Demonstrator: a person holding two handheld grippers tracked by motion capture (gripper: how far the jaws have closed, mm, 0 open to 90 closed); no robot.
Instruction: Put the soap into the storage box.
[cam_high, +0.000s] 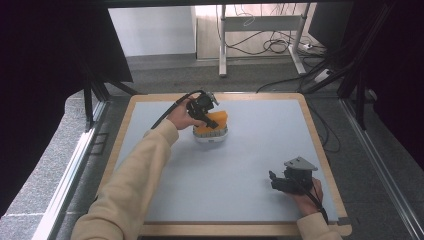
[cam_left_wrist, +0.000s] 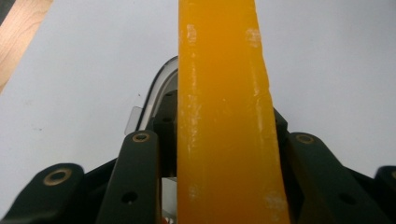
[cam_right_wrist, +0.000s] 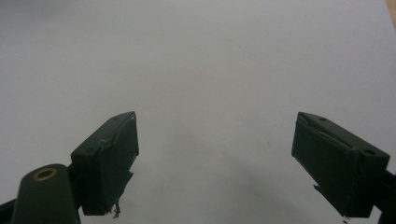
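a: item one, largest?
b: table (cam_high: 250, 190), pale grey top with a light wood rim, taking up the middle of the high view.

a: next?
b: sleeve (cam_high: 135, 185), cream, running from the bottom left of the high view up toward the centre.

a: and the object?
b: orange block (cam_high: 214, 122), thick and flat, upper centre of the high view, sitting on or just over a white base (cam_high: 210, 137); whether they touch, cannot tell. in the left gripper view the block (cam_left_wrist: 224, 121) stands as a tall strip through the middle of the frame, with a dark, pale-rimmed part of the base (cam_left_wrist: 161, 100) behind it.

a: left gripper?
b: left gripper (cam_high: 205, 116), upper centre of the high view, at the block's left edge. in its own view (cam_left_wrist: 224, 154) the jaws sit close on either side of the orange block, gripping it.

a: right gripper?
b: right gripper (cam_high: 274, 180), lower right of the high view, grey plate on top, low over the table and well apart from the block. in its own view (cam_right_wrist: 215, 149) the jaws stand wide apart over bare grey surface, holding nothing.
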